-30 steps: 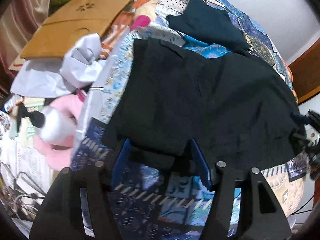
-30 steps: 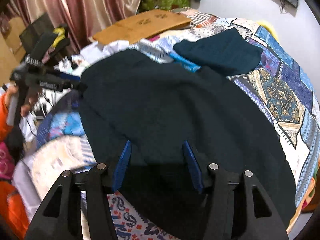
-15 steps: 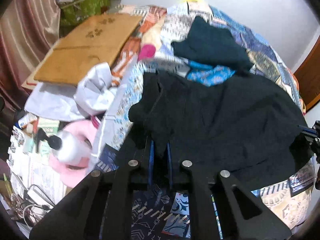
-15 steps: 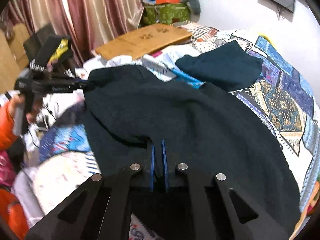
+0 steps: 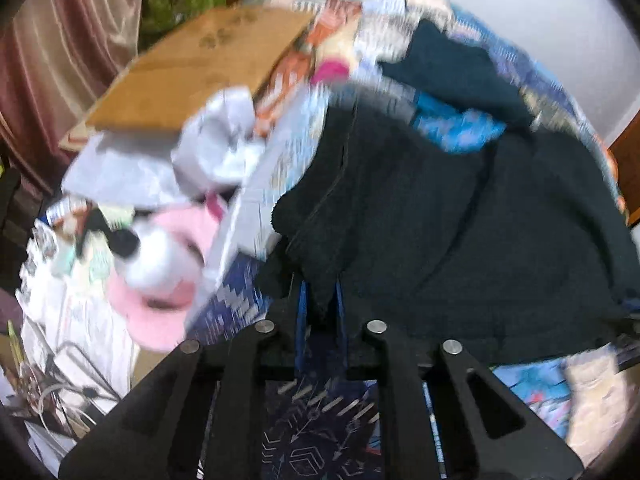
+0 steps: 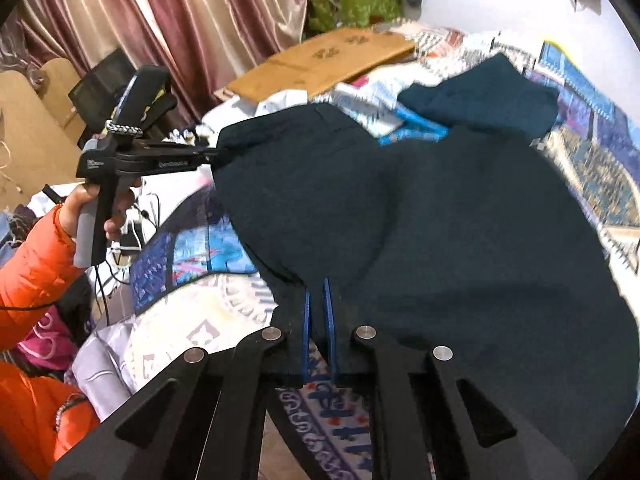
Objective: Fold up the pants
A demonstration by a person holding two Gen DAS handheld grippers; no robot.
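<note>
Pants [image 6: 460, 220], dark and heavy, are being held at their near edge over a patterned bedspread [image 6: 224, 312], with most of the cloth lying spread on the bed. Nearest the right camera, the right gripper [image 6: 317, 308] is being kept pinched together on a fold of that edge. In the left view, the left gripper [image 5: 320, 300] is likewise being clamped on a bunched corner of the pants [image 5: 440, 232]; from the right view the same tool [image 6: 208, 156] is being seen gripping the far-left corner, held by a hand [image 6: 96, 208] in an orange sleeve.

Only a thin bite of thick fabric is being held by each gripper, so a corner is judged likely to slip out if it is pulled fast. Uneven lifting is also risking a crooked fold.

Just beyond the pants, a second dark garment [image 6: 480, 92] is lying close enough to be dragged along. Farther back, a flat cardboard sheet [image 6: 320, 60] is lying on the bed. Farthest away, a green bag [image 6: 352, 4] is being shown stuffed with items; the contents cannot be made out.
</note>
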